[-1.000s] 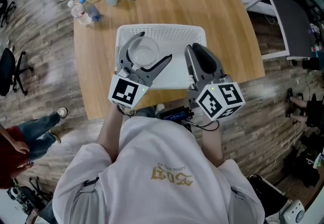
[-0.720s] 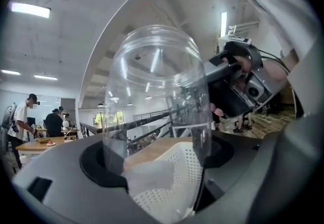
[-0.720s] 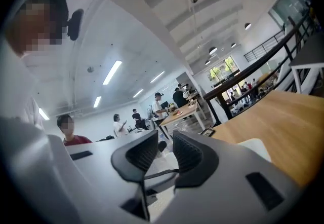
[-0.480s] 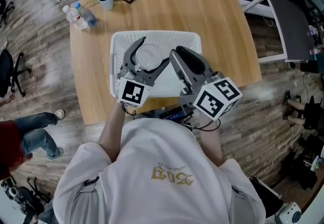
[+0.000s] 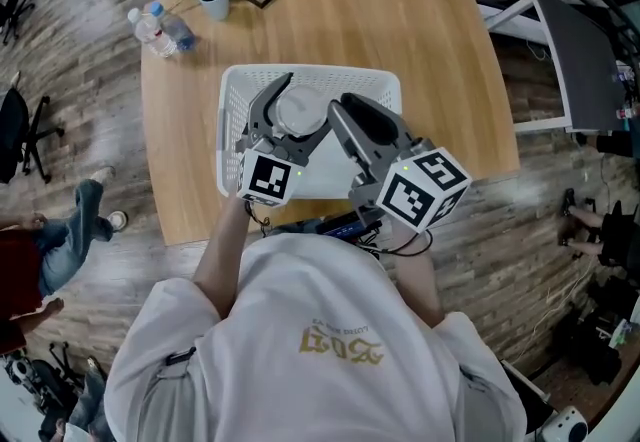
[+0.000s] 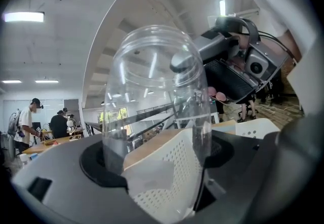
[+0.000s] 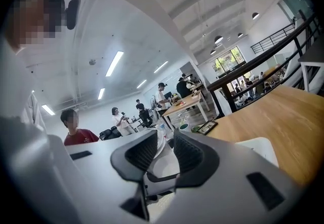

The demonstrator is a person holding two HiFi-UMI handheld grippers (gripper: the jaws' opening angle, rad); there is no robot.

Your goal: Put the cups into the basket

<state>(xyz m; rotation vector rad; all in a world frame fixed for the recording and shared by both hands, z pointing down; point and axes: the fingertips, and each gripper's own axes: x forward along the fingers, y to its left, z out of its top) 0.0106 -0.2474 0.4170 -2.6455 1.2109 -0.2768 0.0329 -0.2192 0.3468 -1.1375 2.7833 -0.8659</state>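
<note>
The left gripper (image 5: 305, 102) holds a clear plastic cup (image 6: 152, 81) between its wide jaws, over the white basket (image 5: 228, 135) at the near edge of the table (image 5: 440, 50). Just to its right, the right gripper (image 5: 338, 110) has its jaws almost together, with nothing between them.

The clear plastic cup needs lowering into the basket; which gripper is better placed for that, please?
Left. The left gripper holds the clear plastic cup over the white basket; the right gripper holds nothing.
</note>
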